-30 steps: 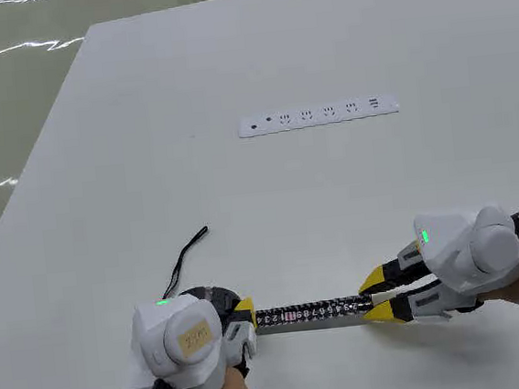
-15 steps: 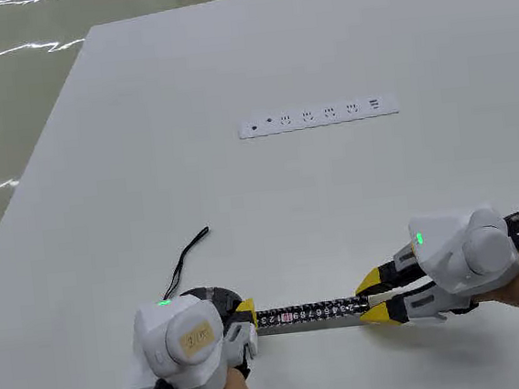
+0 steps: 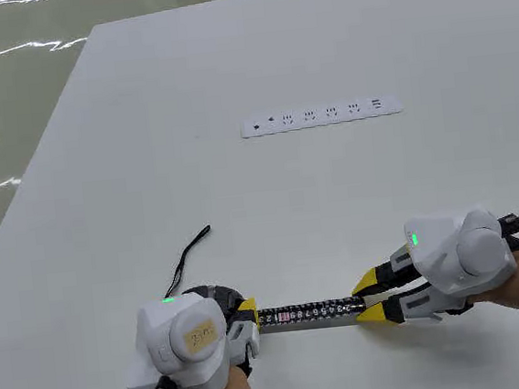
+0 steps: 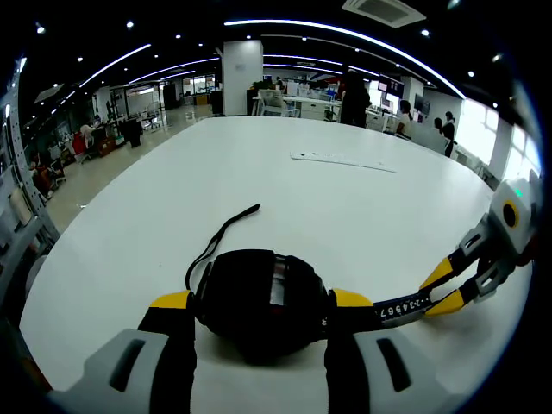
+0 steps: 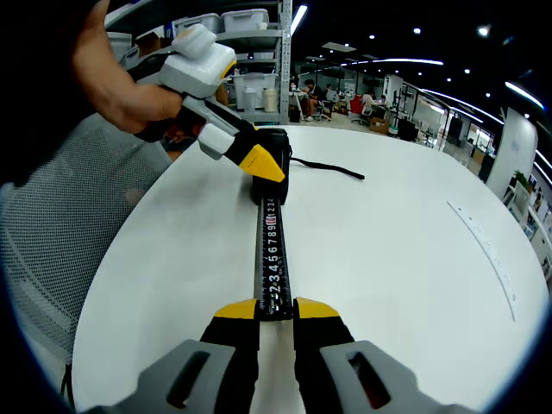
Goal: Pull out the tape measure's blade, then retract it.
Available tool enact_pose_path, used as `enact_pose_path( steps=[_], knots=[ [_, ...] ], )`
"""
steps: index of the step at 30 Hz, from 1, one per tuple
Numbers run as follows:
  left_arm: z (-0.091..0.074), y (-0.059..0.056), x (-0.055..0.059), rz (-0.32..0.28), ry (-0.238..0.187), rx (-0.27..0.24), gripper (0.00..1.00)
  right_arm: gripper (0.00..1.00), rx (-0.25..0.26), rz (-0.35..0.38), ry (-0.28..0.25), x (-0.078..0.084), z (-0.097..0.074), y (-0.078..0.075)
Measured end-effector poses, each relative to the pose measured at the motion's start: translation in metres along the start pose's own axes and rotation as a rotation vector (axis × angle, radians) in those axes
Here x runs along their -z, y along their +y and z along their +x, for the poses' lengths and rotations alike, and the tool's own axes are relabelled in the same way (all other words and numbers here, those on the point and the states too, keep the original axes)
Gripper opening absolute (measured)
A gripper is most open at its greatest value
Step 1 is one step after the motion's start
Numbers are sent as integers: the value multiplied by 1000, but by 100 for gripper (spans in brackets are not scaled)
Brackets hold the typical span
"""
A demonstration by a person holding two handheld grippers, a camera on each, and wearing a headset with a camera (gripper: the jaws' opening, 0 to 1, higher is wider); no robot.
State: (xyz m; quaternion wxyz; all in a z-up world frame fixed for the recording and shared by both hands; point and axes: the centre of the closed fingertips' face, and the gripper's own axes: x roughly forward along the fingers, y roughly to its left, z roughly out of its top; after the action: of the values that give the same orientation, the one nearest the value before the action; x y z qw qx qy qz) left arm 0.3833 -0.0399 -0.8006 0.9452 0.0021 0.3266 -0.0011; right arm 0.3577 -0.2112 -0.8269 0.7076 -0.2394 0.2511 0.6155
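Head view: a broad white table point(image 3: 231, 87) reaches to a glossy pale floor point(image 3: 9, 81) at its left edge, and a white power strip point(image 3: 322, 115) lies flat farther back, well apart from the work. The gripper views show an open-plan hall with ceiling light strips, shelving with storage boxes point(image 5: 228, 21) and a grey mesh chair back point(image 5: 60, 233).

The tape measure point(image 4: 259, 297) is a rounded black case resting on the table at the near edge, with a thin black wrist strap point(image 3: 187, 252) trailing away from it. The left gripper point(image 3: 244, 323) is clamped across the case, a yellow-tipped jaw on each side. The blade point(image 5: 272, 250) runs out flat along the table; it is black with white numerals and one red mark. The right gripper point(image 5: 276, 309) has its jaws pinched together on the blade's outer end.

Compared with a second ago, the stretch of blade between the two grippers is a little shorter, with the right gripper nearer the case.
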Motion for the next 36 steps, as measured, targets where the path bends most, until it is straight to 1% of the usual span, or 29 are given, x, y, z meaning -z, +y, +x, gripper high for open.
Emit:
enact_pose_path(
  steps=[22, 36],
  knots=[
    [0, -1, 1, 19, 4, 0, 56, 14, -2, -4, -4, -5, 9, -1],
    [1, -4, 3, 27, 9, -5, 56, 14, -3, -2, -6, -6, 12, -1]
  ],
)
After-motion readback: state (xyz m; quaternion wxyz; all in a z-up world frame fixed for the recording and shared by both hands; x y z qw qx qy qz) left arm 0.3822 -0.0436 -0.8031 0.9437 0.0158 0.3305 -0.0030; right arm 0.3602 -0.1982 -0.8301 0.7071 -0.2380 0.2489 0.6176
